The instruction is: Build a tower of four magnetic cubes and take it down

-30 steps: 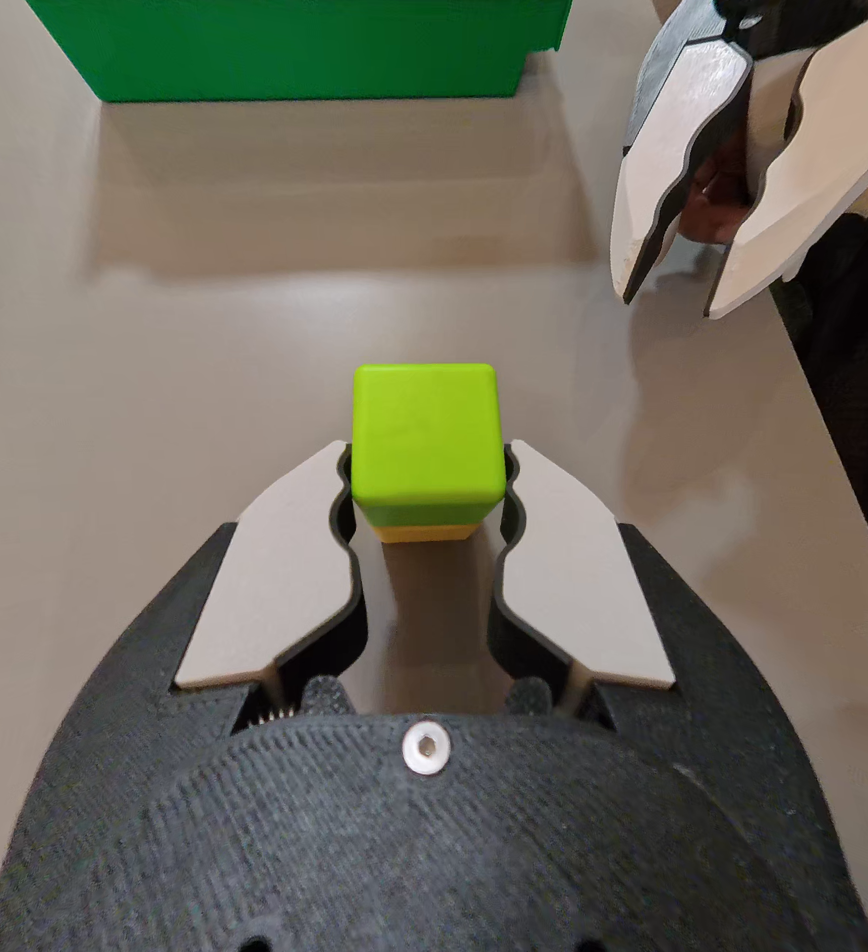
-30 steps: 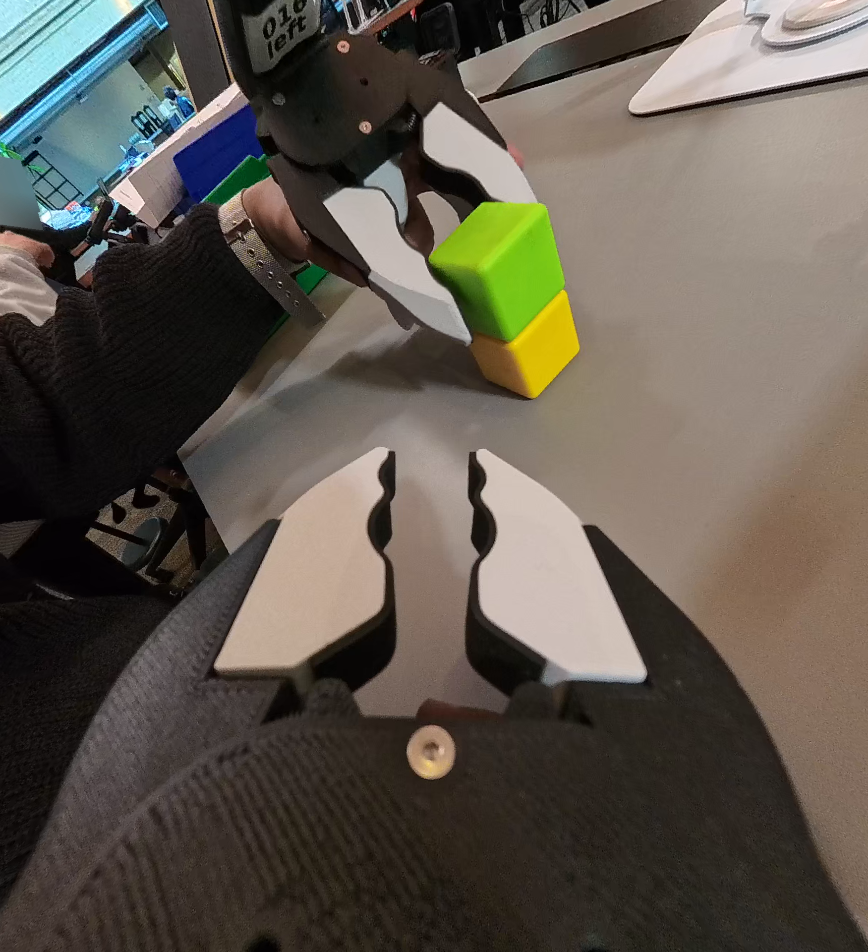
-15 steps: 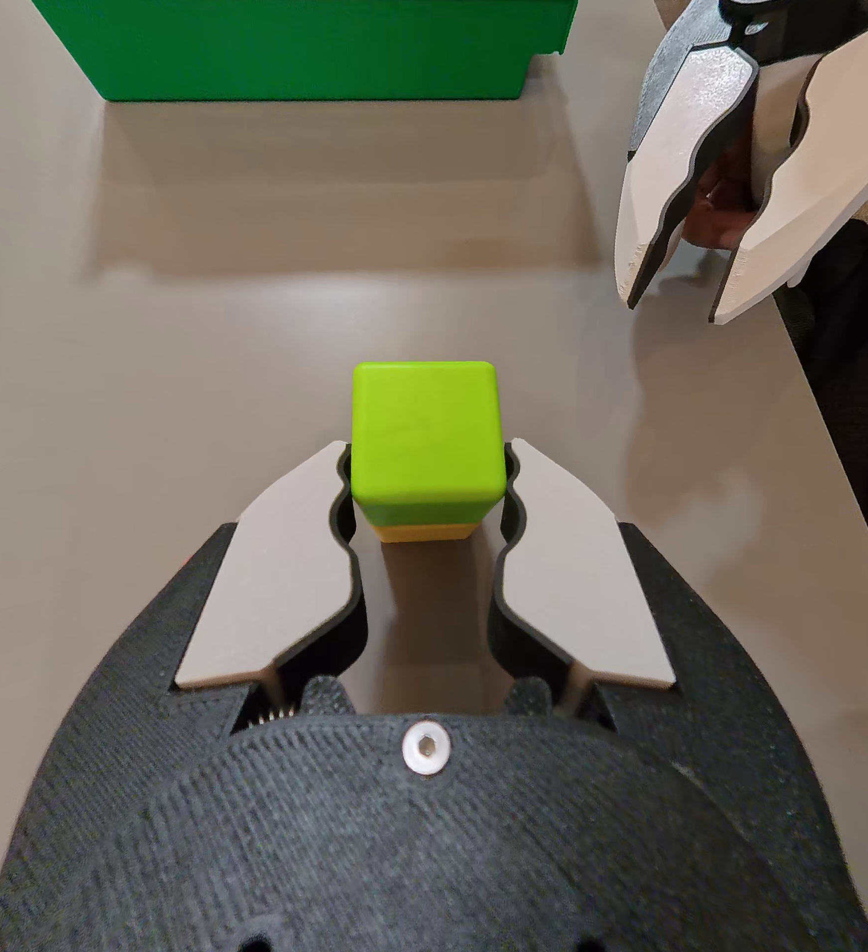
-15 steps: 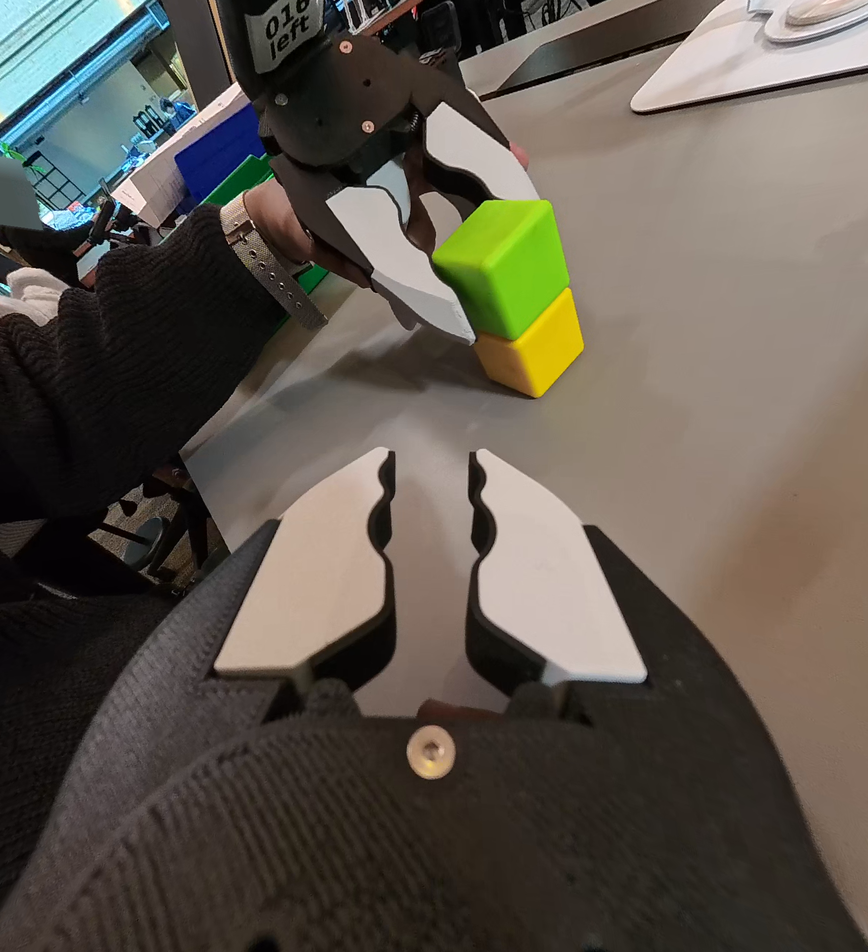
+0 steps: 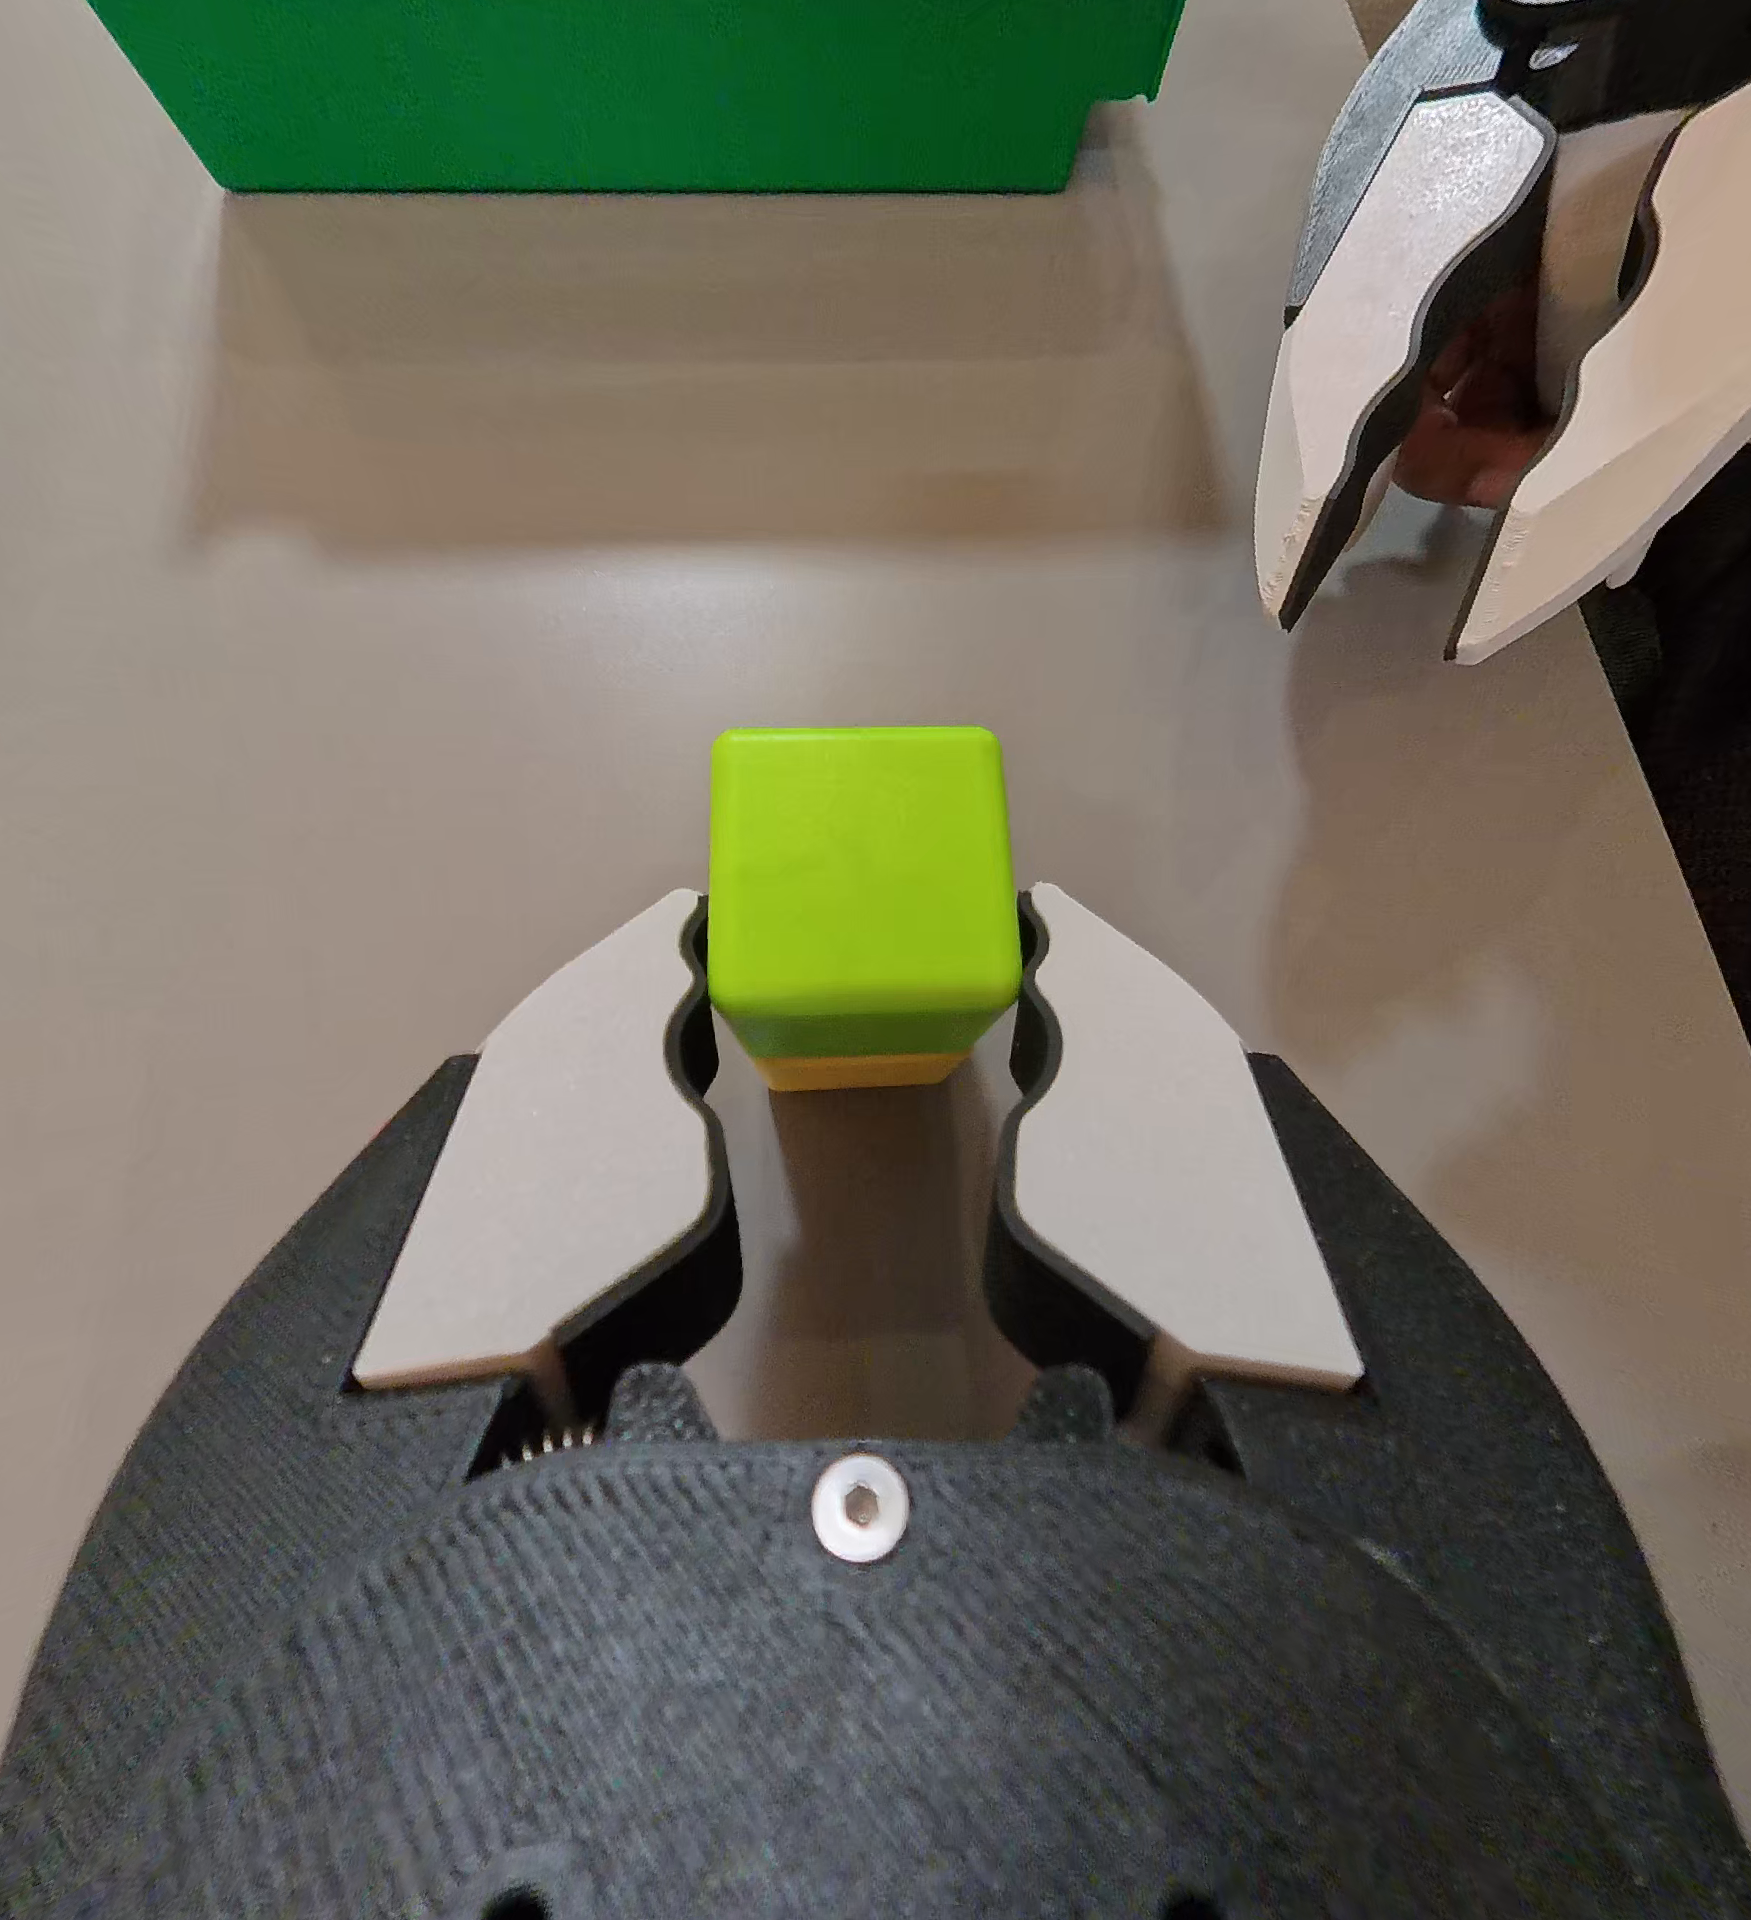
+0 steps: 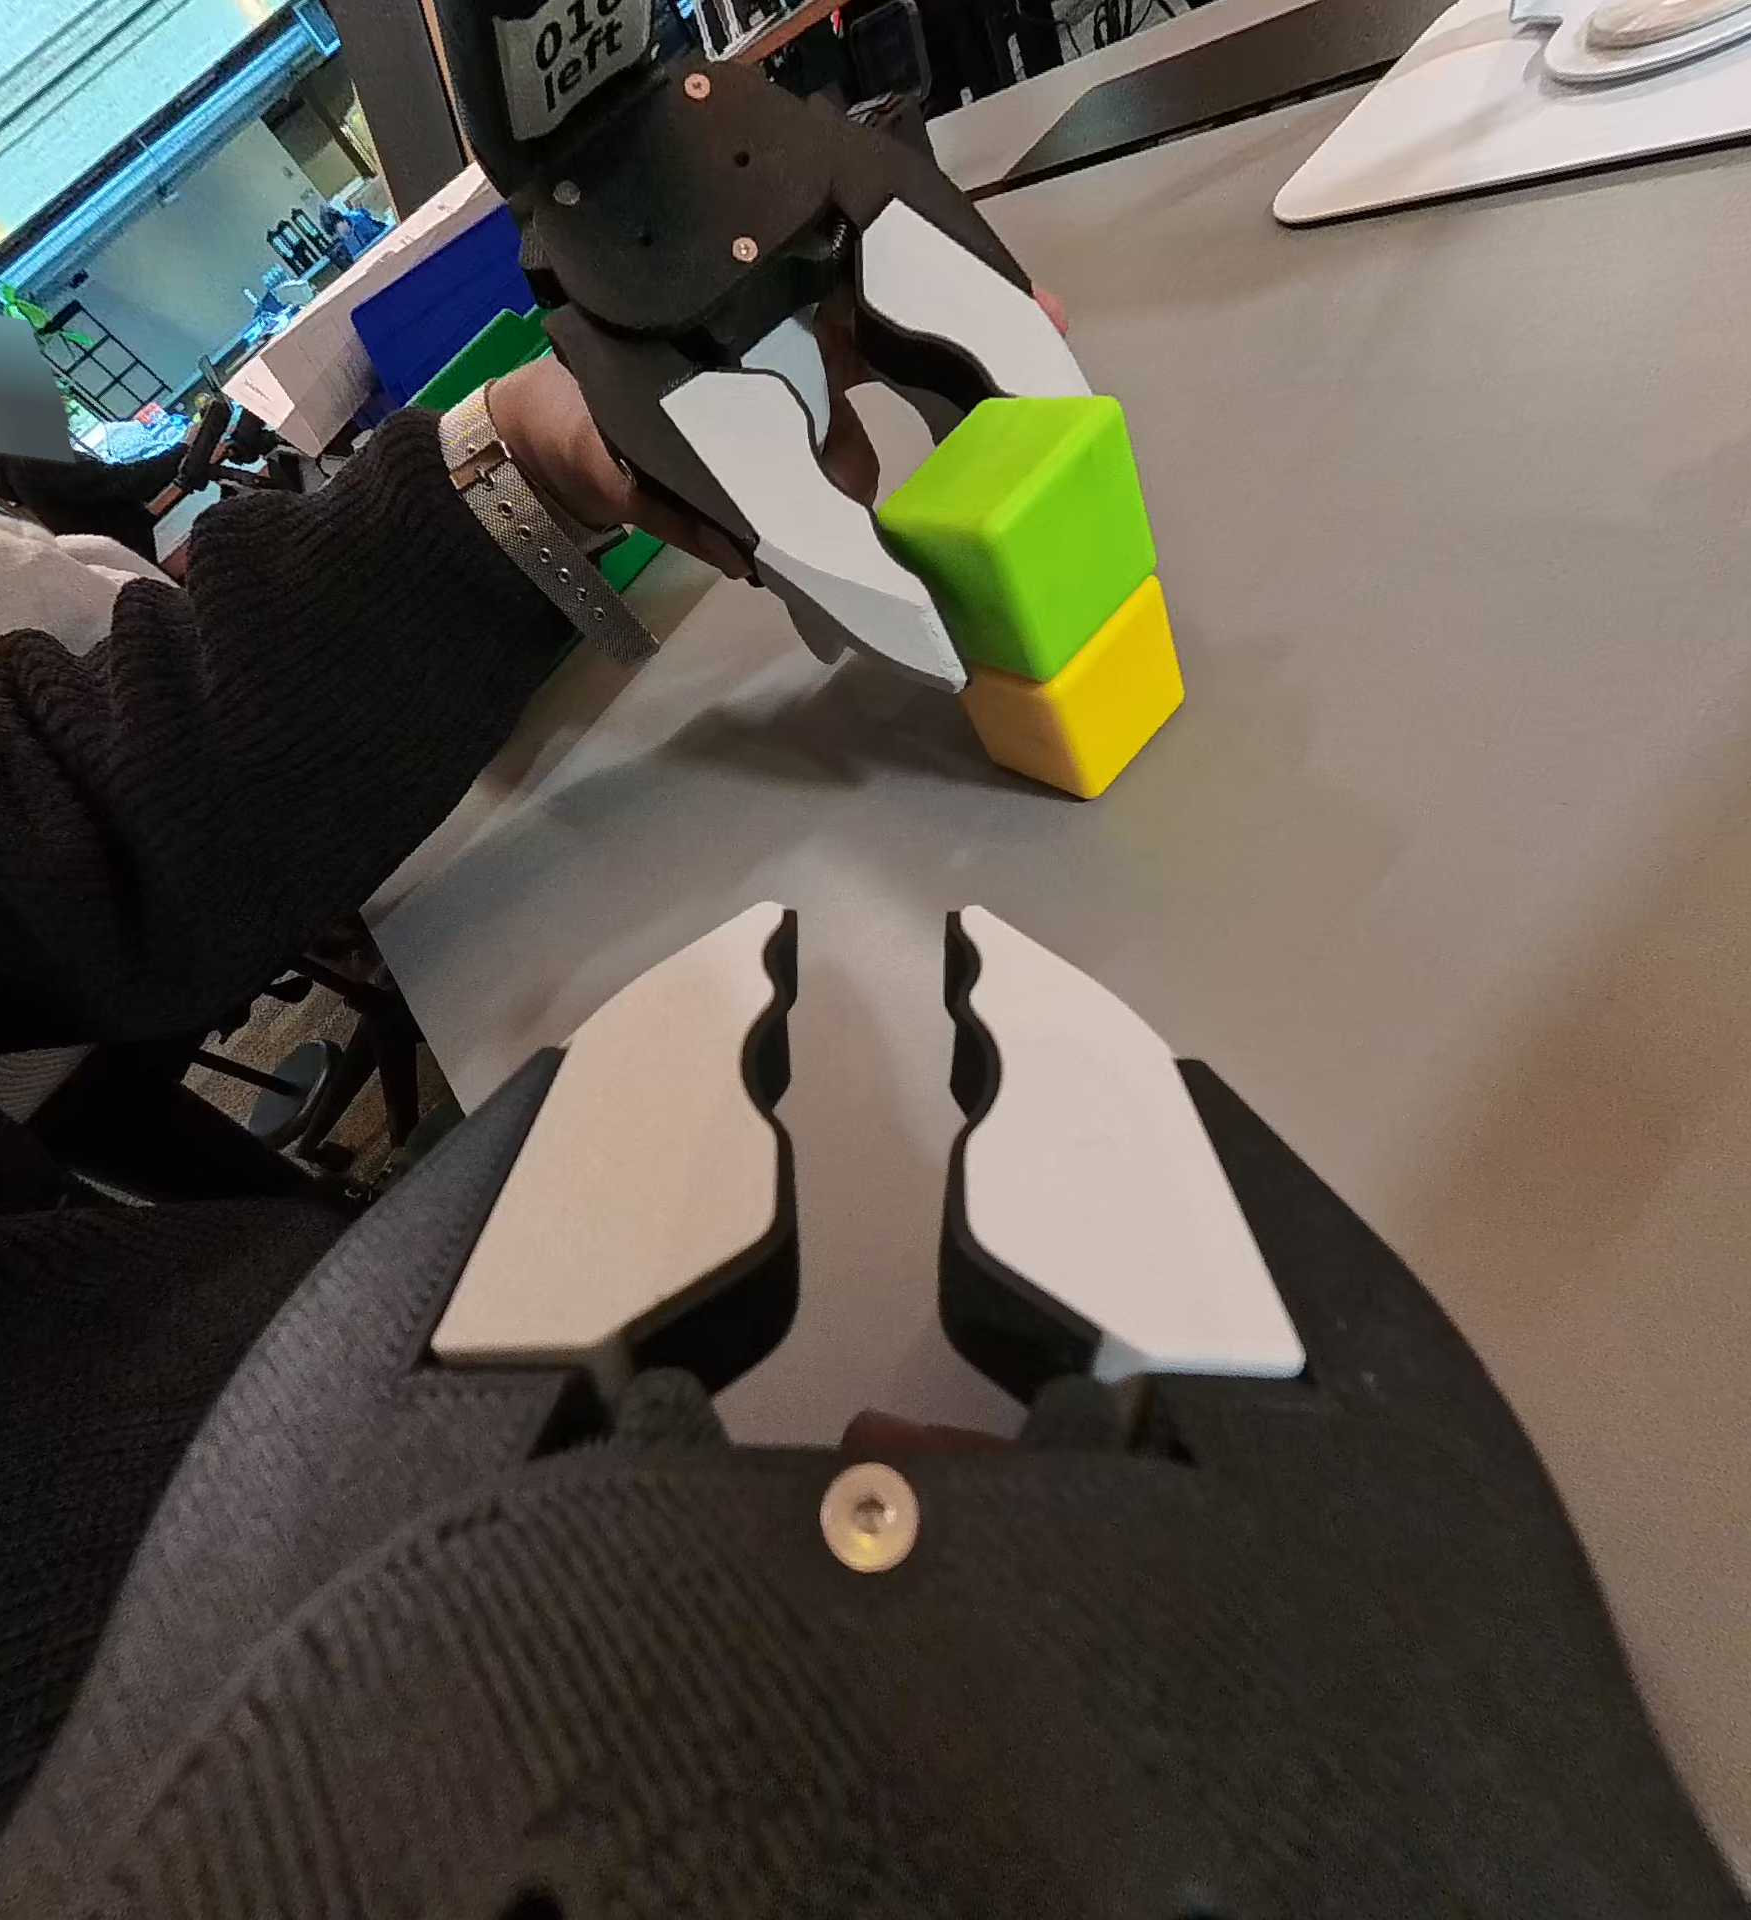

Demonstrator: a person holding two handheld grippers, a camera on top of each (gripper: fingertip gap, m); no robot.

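A lime-green cube [image 5: 855,873] sits squarely on a yellow cube [image 5: 860,1072] on the grey table. My left gripper [image 5: 863,914] is shut on the green cube, one finger on each side. From the right wrist view the stack shows as green cube [image 6: 1037,530] over yellow cube [image 6: 1089,707], with the left gripper [image 6: 1006,520] tilted down onto it. My right gripper [image 6: 869,920] is open a little and empty, low over the table short of the stack. It also shows in the left wrist view [image 5: 1375,629] at the upper right, apart from the cubes.
A green box [image 5: 642,94] stands at the far side of the table. The table edge [image 5: 1681,831] runs along the right. A white mat [image 6: 1577,135] lies at the far right. A person's dark sleeve [image 6: 227,675] reaches in from the left.
Almost nothing. The left gripper stays closed on the green cube atop the yellow one. The right gripper has drifted slightly, its opening unchanged.
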